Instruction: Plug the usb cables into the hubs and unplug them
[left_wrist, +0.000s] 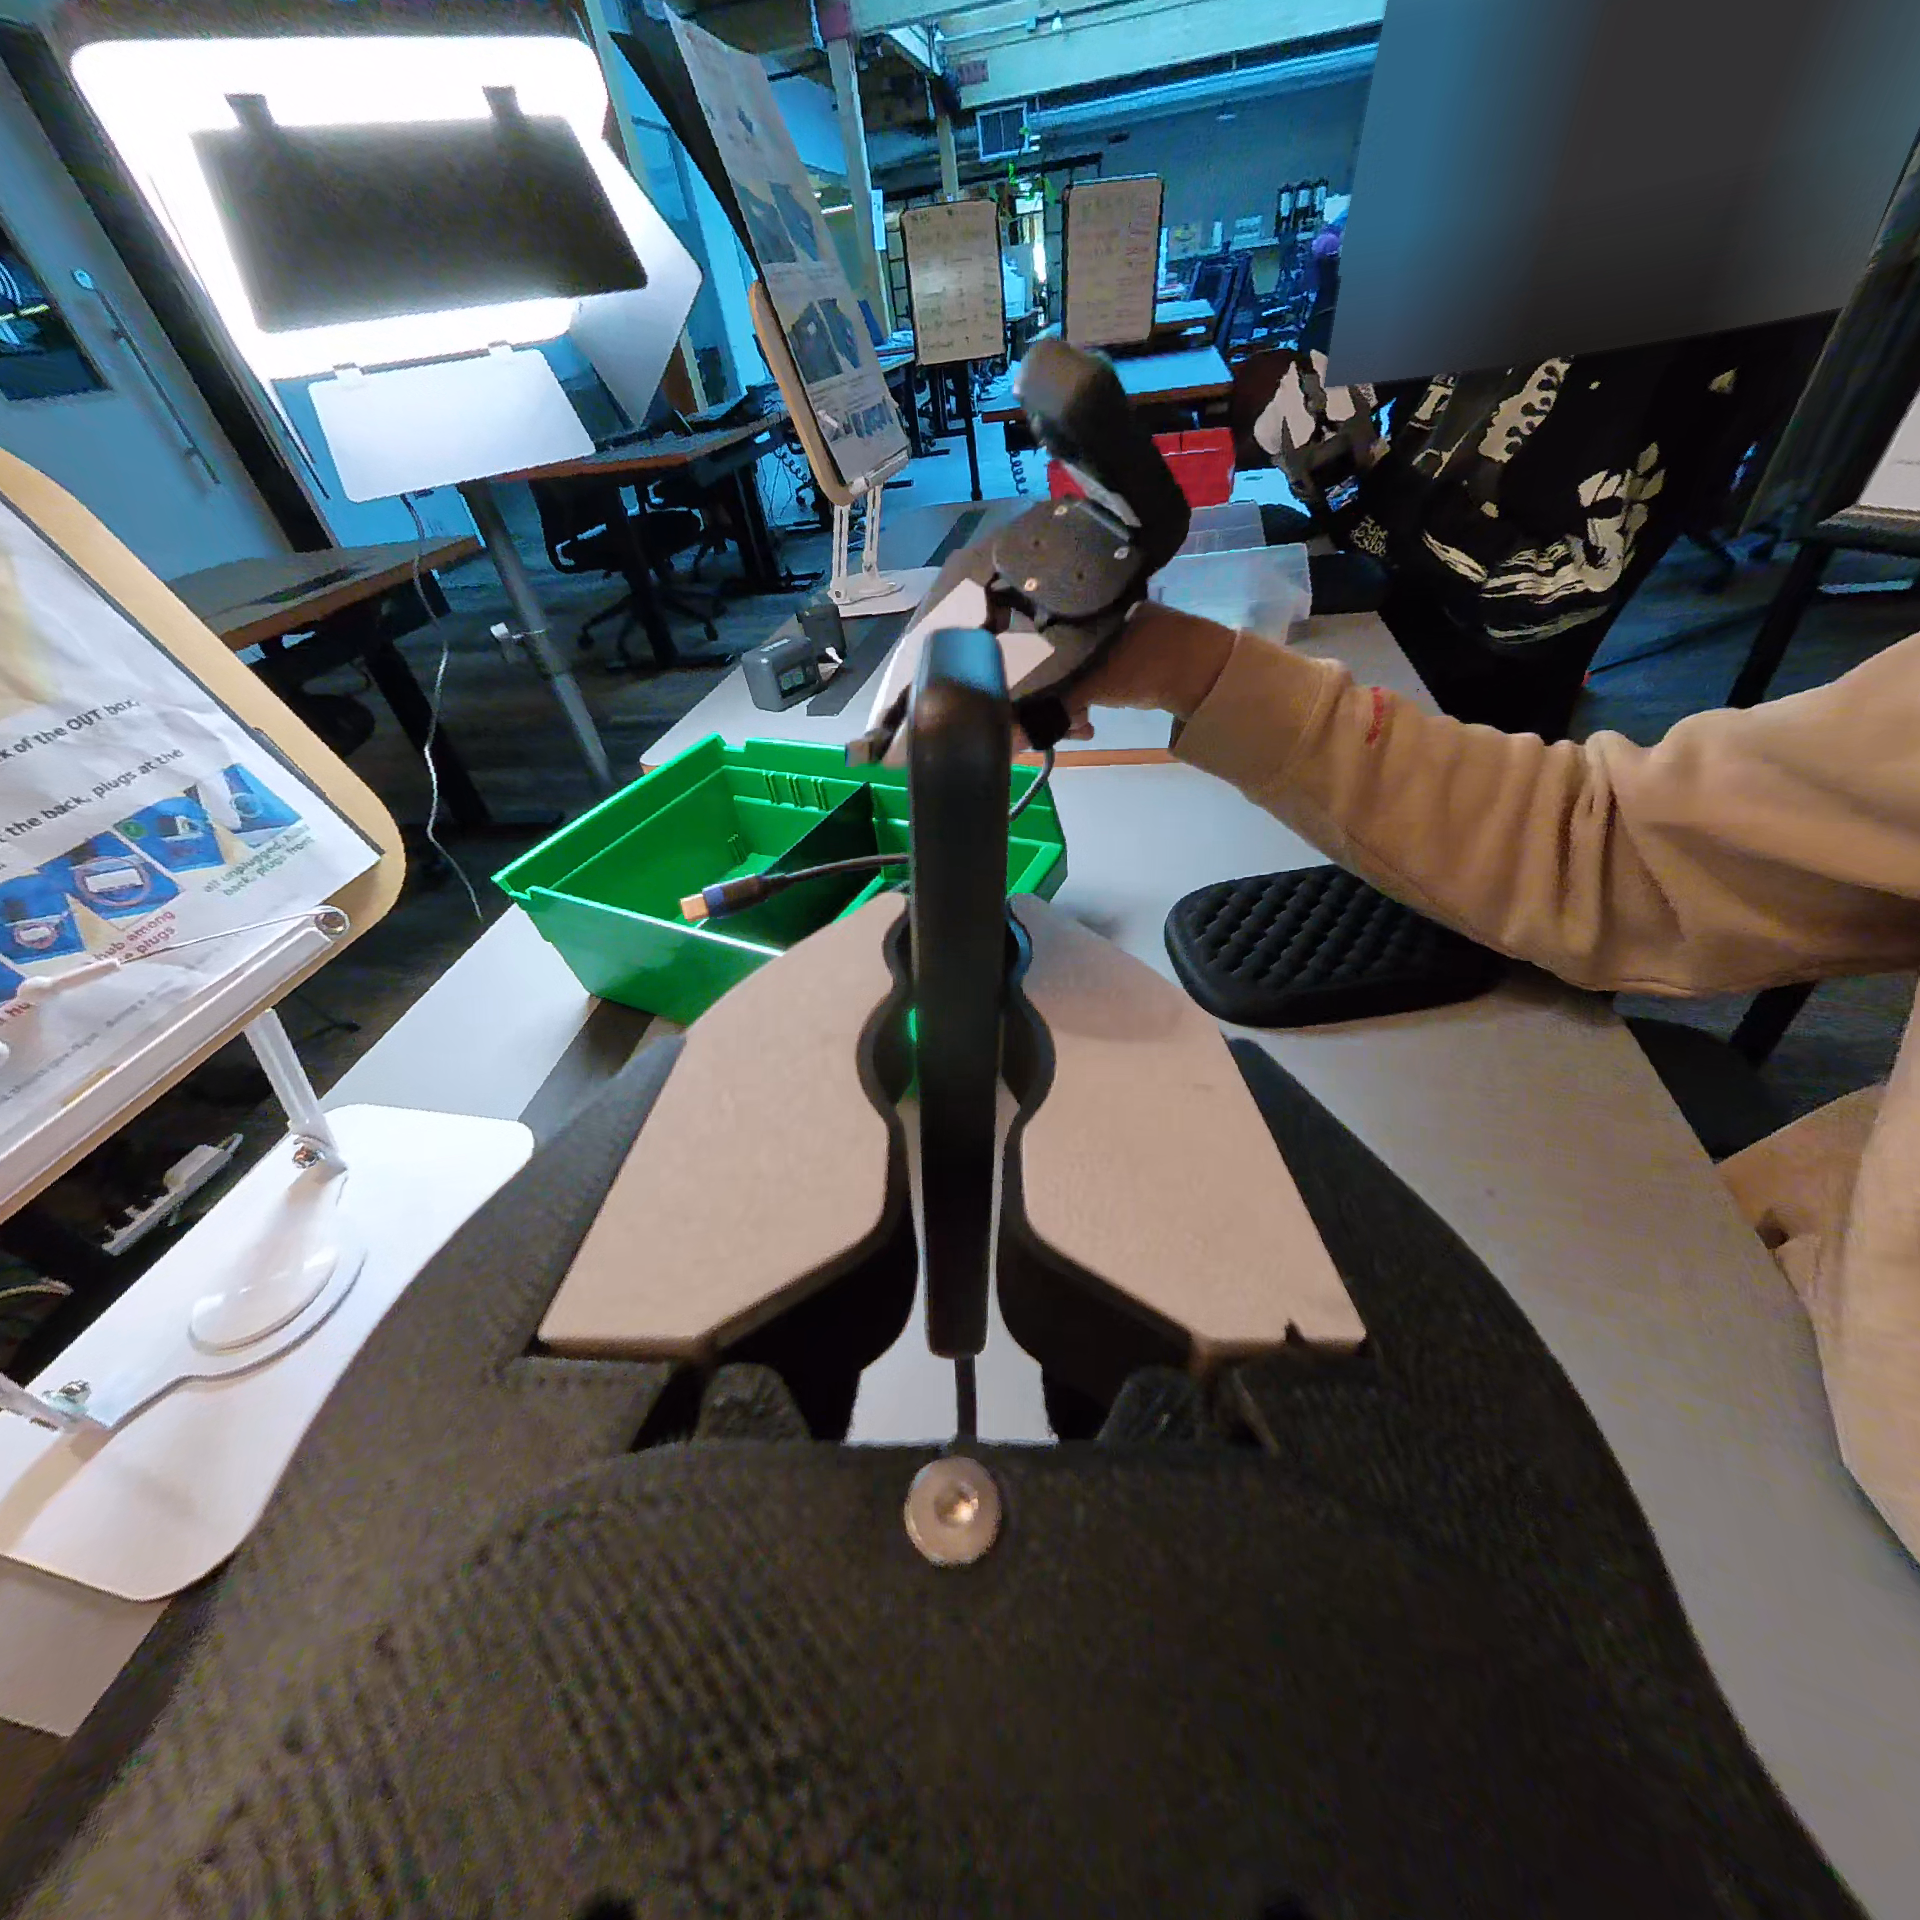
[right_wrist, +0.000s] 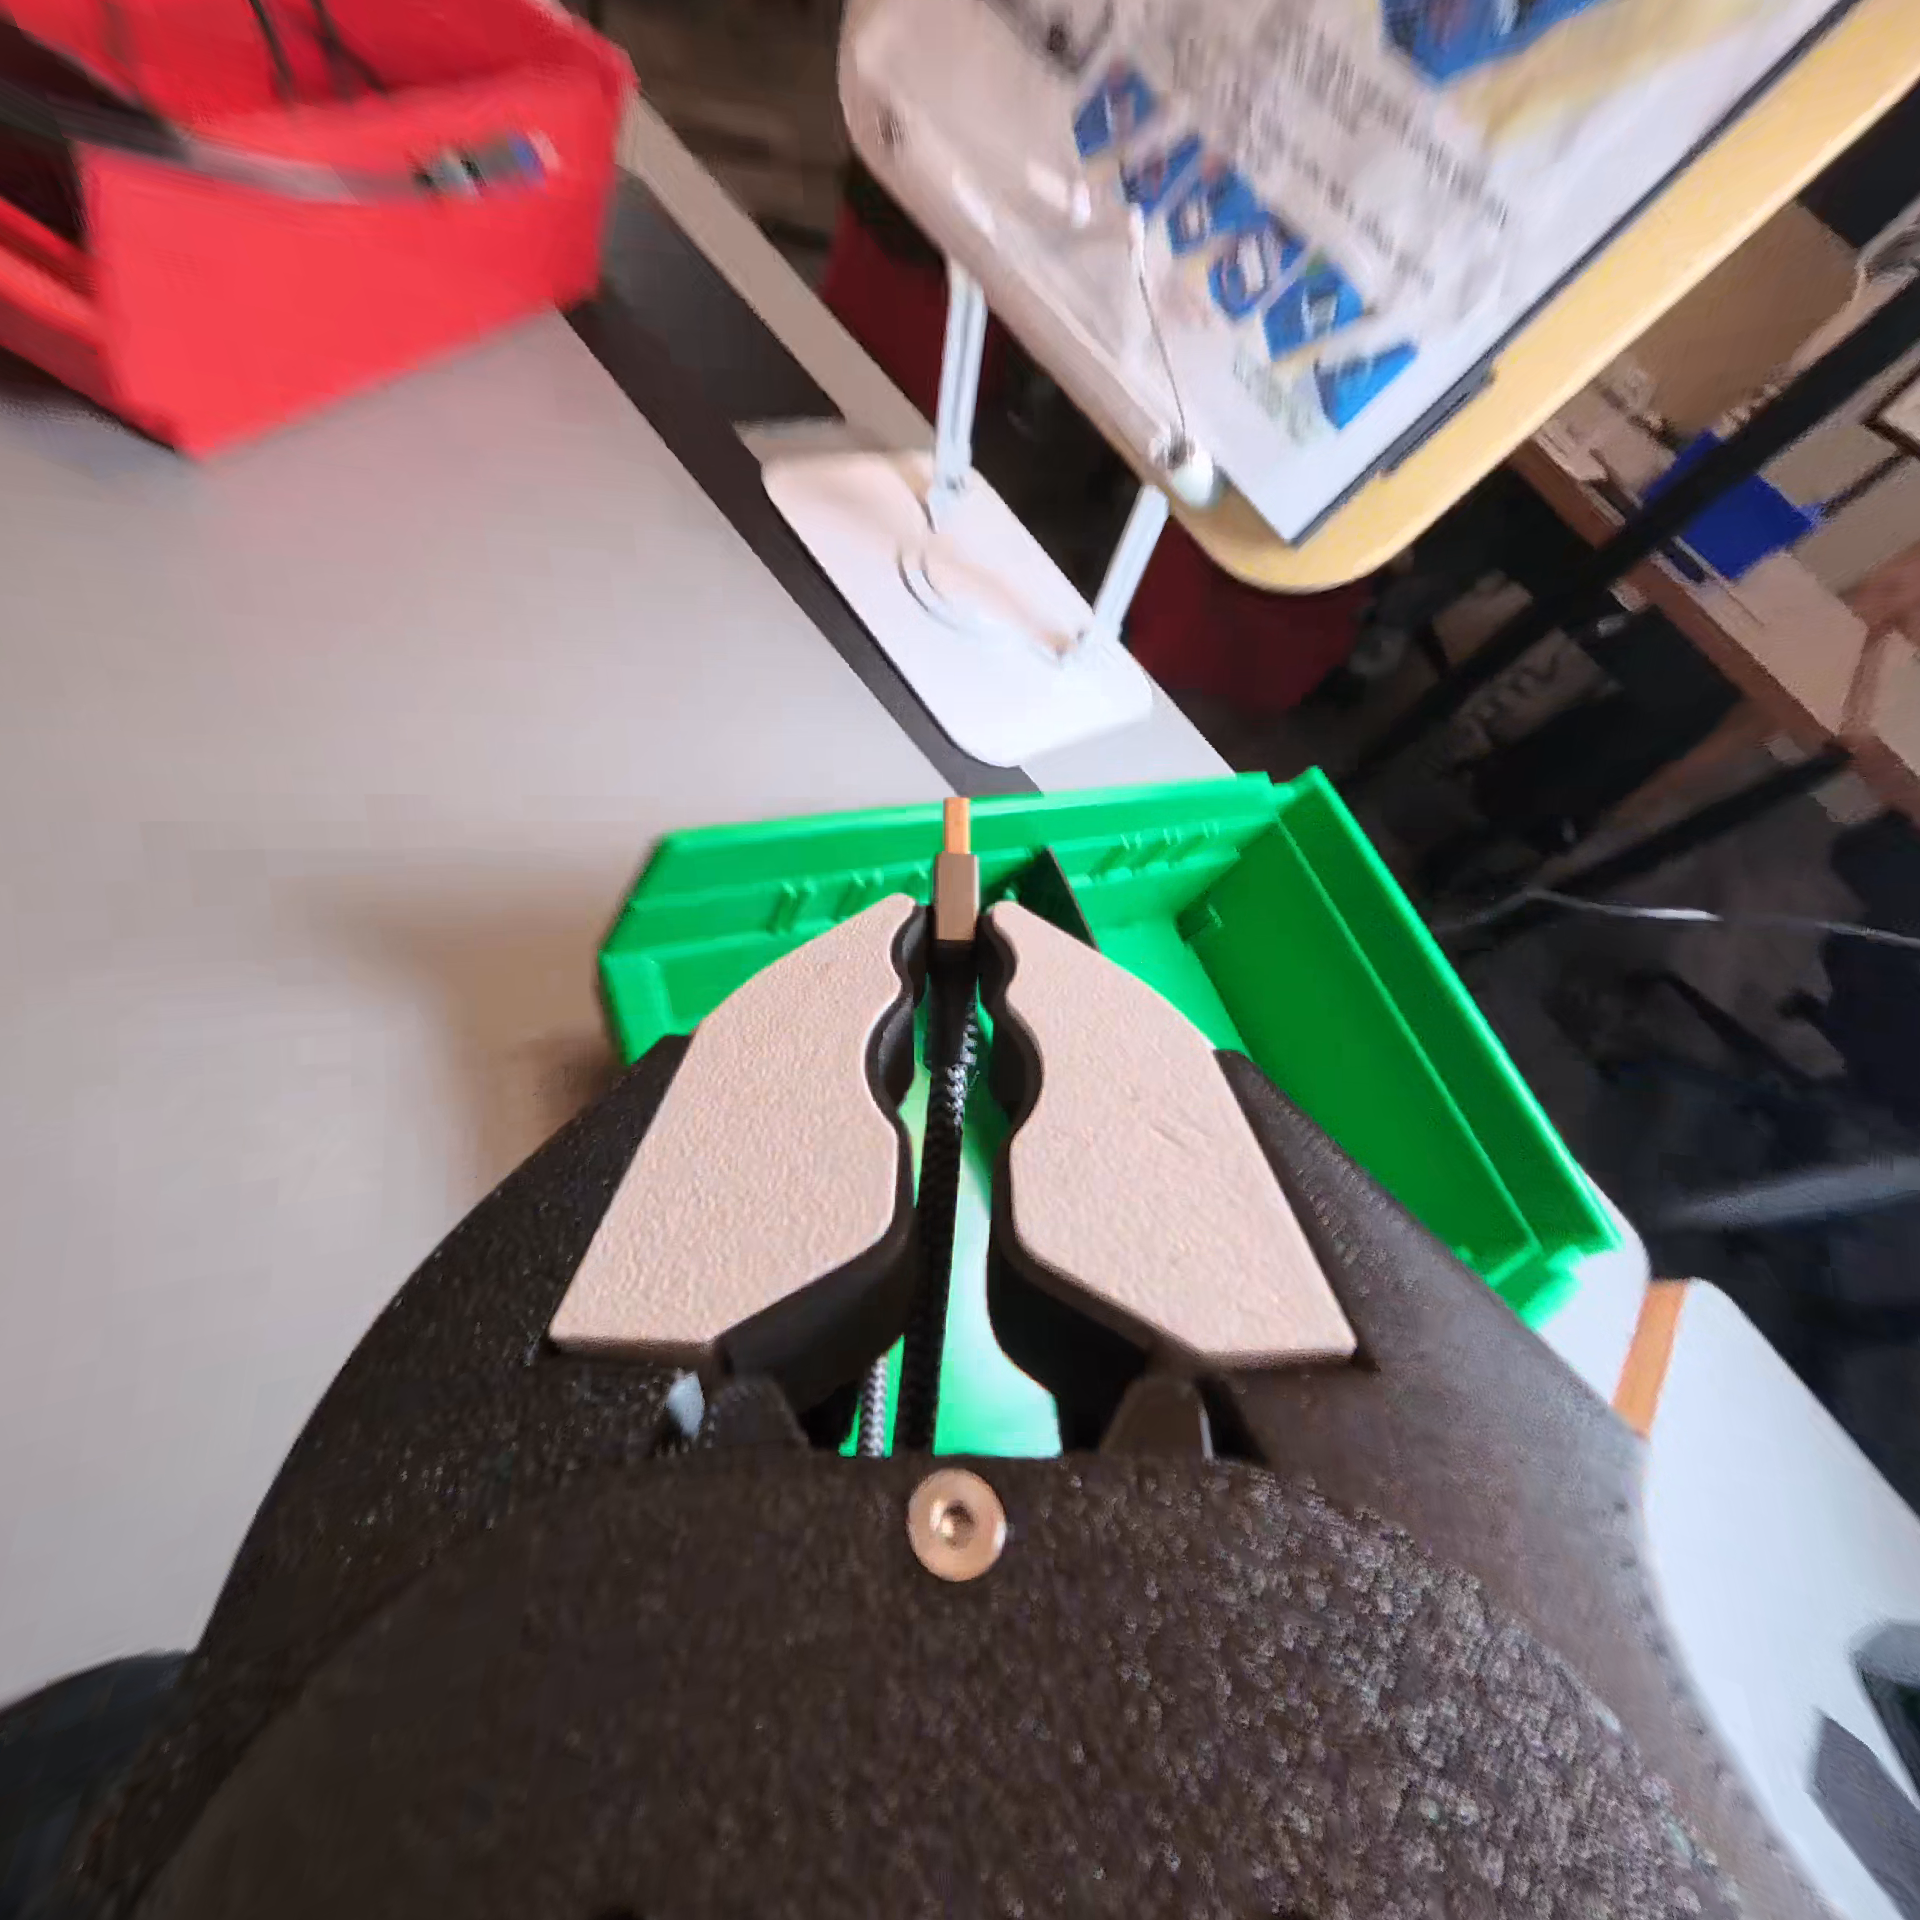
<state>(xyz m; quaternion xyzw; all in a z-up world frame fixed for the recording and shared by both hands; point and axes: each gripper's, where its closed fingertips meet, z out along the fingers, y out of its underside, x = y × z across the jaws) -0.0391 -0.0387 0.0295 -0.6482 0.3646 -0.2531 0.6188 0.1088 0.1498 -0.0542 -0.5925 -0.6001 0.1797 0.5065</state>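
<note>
The hub (left_wrist: 958, 997), a slim black slab with rounded ends, stood upright on edge between the tan fingers (left_wrist: 748, 1132) of the left gripper (left_wrist: 956, 935), clamped tight at its lower half, a thin black cable leaving its near end. Its tall body blocked the middle of the left wrist view and hid part of the green bin (left_wrist: 644, 914) behind it. In that bin lay a loose plug (left_wrist: 717, 896) with a blue collar and gold tip, its dark cord running back behind the hub. The right gripper (right_wrist: 954, 914) pinched a USB cable (right_wrist: 940, 1132), black and braided, just behind its grey metal plug (right_wrist: 954, 888); the gold tip poked forward over the green bin (right_wrist: 1351, 1039), above its ribbed inner wall. From the left wrist view the right gripper (left_wrist: 883, 743) hung above the far edge of the bin, held by a hand (left_wrist: 1143, 665) in a beige sleeve. Around: a pale grey table (right_wrist: 312, 831), a black textured wrist pad (left_wrist: 1320, 945) beside the bin, a blurred red bin (right_wrist: 260, 239) with cables at the table's far side, and a wood-edged board (right_wrist: 1455, 260) of printed sheets on a white stand (right_wrist: 966, 603) near the table edge. Gripper bodies were coarse black printed plastic.
</note>
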